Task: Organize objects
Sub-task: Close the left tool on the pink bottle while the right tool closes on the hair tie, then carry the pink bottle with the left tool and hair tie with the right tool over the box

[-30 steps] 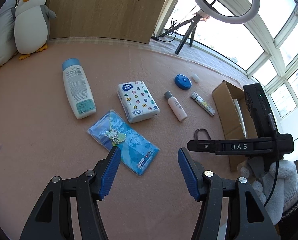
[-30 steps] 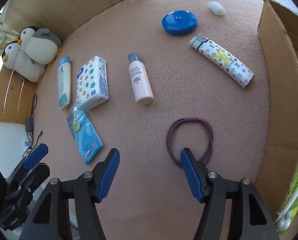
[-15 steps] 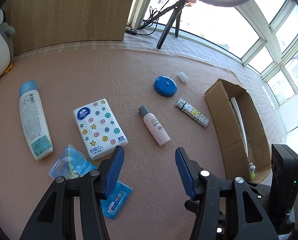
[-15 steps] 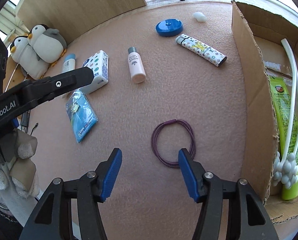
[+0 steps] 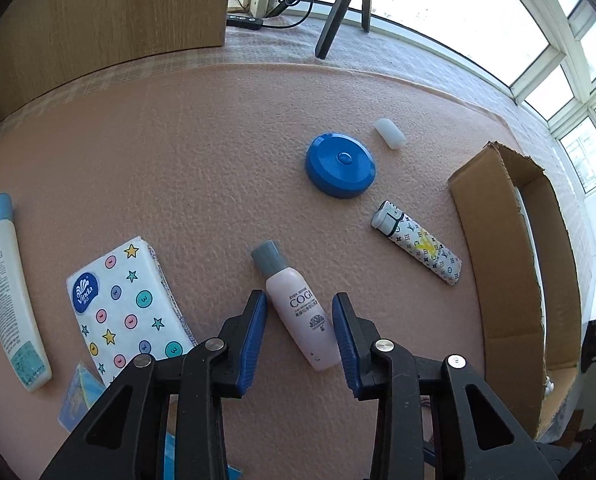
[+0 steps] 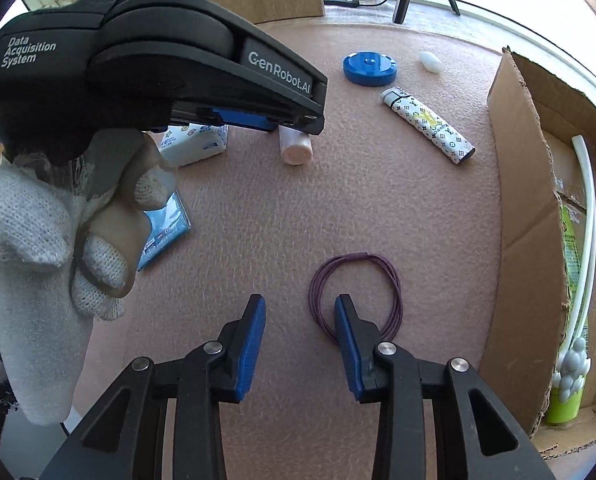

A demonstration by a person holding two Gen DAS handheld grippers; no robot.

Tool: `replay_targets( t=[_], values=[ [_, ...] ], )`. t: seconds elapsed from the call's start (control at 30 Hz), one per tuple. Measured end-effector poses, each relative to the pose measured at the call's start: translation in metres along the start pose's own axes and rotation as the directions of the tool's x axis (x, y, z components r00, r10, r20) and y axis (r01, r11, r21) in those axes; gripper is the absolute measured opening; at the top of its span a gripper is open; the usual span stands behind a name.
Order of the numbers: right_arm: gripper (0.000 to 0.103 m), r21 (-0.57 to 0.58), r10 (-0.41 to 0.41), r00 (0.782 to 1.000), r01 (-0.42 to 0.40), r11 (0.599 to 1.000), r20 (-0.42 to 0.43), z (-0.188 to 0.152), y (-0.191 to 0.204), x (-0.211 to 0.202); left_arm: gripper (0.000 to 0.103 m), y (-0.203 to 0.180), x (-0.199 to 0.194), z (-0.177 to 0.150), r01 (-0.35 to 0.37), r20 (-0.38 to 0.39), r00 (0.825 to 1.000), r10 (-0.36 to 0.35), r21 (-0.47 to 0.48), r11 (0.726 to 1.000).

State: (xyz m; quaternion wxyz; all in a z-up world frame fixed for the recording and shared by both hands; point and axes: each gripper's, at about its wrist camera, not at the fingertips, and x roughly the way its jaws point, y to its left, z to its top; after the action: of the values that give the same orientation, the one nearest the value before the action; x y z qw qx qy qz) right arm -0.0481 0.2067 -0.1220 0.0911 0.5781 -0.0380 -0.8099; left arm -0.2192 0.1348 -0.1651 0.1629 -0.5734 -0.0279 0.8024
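**Left tongs straddle the pink bottle, right tongs over the hair tie**

Your left gripper [image 5: 299, 322] is spread wide, its blue pads either side of the small pink bottle [image 5: 298, 312], which lies on its side on the pink mat [image 5: 202, 152] with its grey cap pointing toward the far edge. You cannot tell whether the pads touch the bottle. Your gloved left hand [image 6: 54, 236] holds that tool.

Your right gripper [image 6: 299, 322] is also spread and pinches nothing. Its right pad sits over the near-left part of the purple hair tie [image 6: 355, 294], which lies flat near the mat's right edge.

Beyond the bottle lie the patterned lighter [image 5: 417, 242], the blue round case [image 5: 339, 170] and a small white piece [image 5: 389, 133]. The tissue pack [image 5: 126, 308] is just left of the left tongs, the white lotion bottle [image 5: 8, 296] beyond it at the left edge. The open cardboard box [image 6: 525, 184] stands along the right edge.
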Motion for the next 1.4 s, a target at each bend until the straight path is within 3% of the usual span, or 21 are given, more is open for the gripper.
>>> replay_targets(
  t=[0.17,0.33,0.5,0.7,0.9,1.07,1.4],
  values=[
    [0.031,-0.054,-0.048,0.999,0.048,0.997,-0.002,0.000,0.006,0.000,0.022,0.000,0.000,0.000,-0.022,0.004,1.000,0.022,0.019,1.000],
    [0.028,-0.111,-0.099,0.995,0.098,0.989,-0.006,0.000,0.011,0.001,0.022,0.006,-0.003,-0.003,-0.007,0.007,1.000,0.007,0.018,1.000],
    [0.011,-0.107,-0.097,0.995,0.095,0.990,-0.015,0.005,0.010,0.001,0.022,0.010,-0.009,-0.018,0.013,0.011,1.000,-0.013,0.011,1.000],
    [0.003,-0.057,-0.074,0.997,0.074,0.996,-0.006,0.006,0.005,-0.001,0.022,0.017,-0.021,-0.042,0.018,0.023,1.000,-0.018,0.004,1.000],
    [0.002,-0.037,-0.056,0.998,0.056,0.998,0.008,0.007,0.009,-0.009,0.022,0.033,-0.038,-0.061,0.040,0.035,0.999,-0.039,-0.049,0.998],
    [0.002,-0.034,-0.048,0.997,0.050,0.998,0.060,-0.012,0.029,-0.028,0.022,0.039,-0.066,-0.073,0.049,0.077,0.996,-0.045,-0.050,0.998],
    [0.002,-0.019,-0.053,0.982,0.057,0.998,0.183,0.010,0.024,-0.068,0.022,0.017,-0.116,-0.083,0.094,0.162,0.983,-0.090,-0.013,0.996]
  ],
)
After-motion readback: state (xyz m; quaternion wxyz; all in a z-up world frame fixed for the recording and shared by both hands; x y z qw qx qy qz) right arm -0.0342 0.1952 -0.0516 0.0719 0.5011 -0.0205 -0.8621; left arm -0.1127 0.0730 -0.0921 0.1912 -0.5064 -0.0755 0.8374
